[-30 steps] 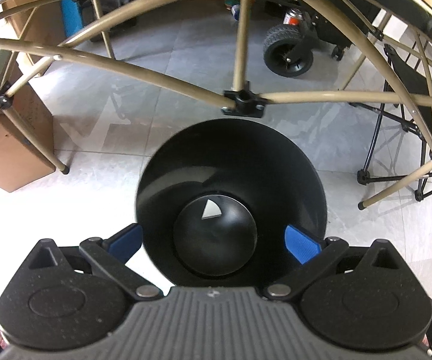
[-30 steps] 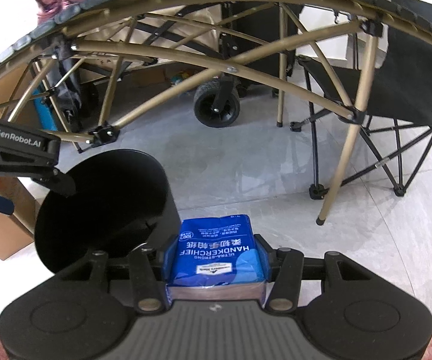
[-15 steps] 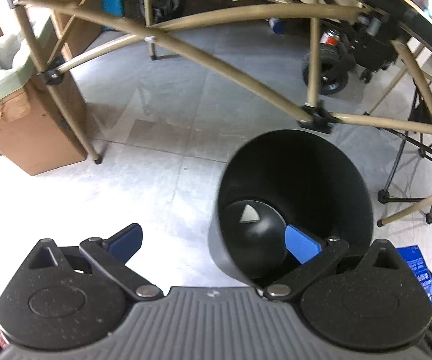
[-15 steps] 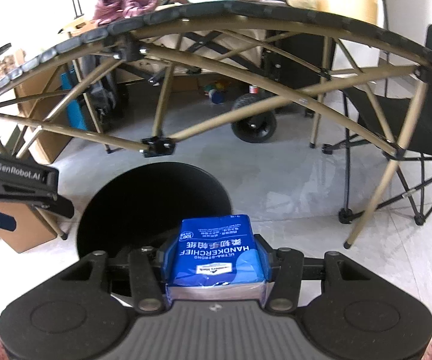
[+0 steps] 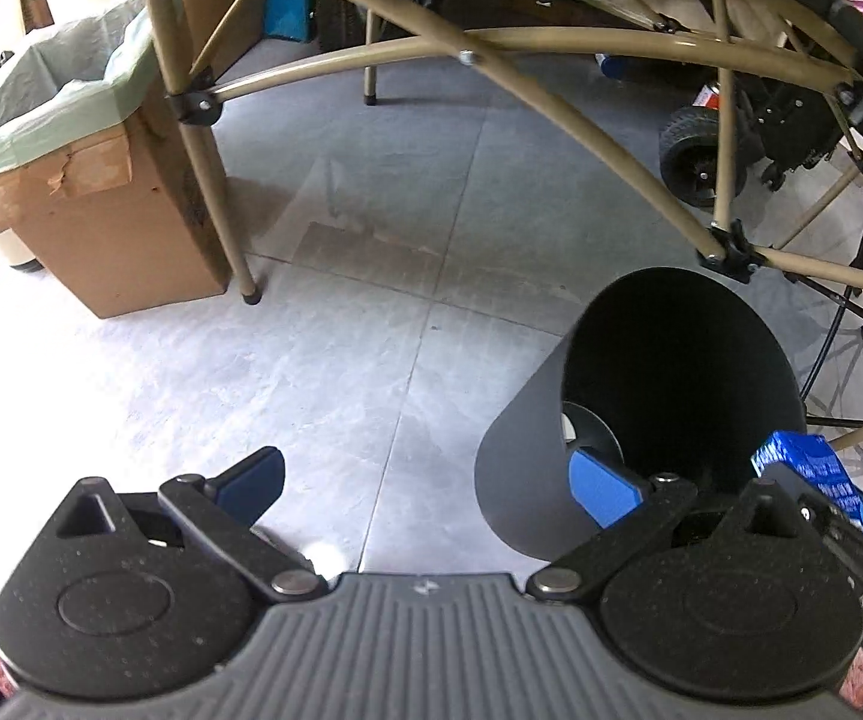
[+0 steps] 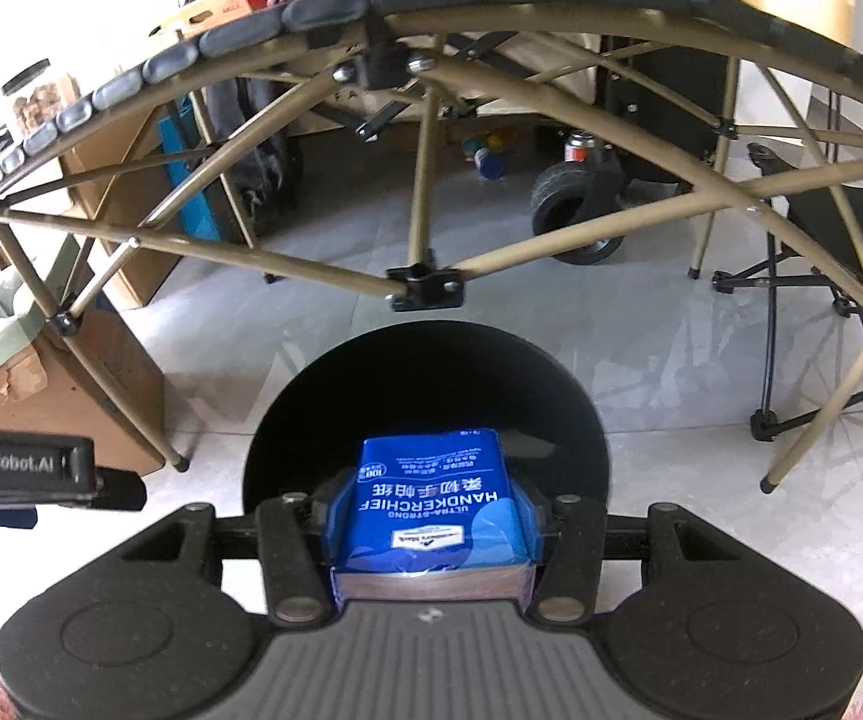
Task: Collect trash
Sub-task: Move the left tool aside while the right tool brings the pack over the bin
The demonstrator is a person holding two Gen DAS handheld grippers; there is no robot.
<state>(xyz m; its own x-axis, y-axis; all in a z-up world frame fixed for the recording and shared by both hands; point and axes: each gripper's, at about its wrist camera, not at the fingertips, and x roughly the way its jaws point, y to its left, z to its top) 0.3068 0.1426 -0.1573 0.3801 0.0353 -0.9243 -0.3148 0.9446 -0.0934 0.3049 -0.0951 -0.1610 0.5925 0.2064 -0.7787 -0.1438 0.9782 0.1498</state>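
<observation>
Right wrist view: right gripper clamped on blue plastic-wrapped handkerchief tissue pack, now centred over round black plastic bin, formerly leftward. Left gripper spread wide, empty, shifted left of bin.

The bin is smooth matt black plastic. The pack wears glossy blue film that catches the light. The floor is polished grey tile with a faint sheen. The frame is satin tan metal tubing. The box is matt brown cardboard, lined with thin, crinkled green plastic.
</observation>
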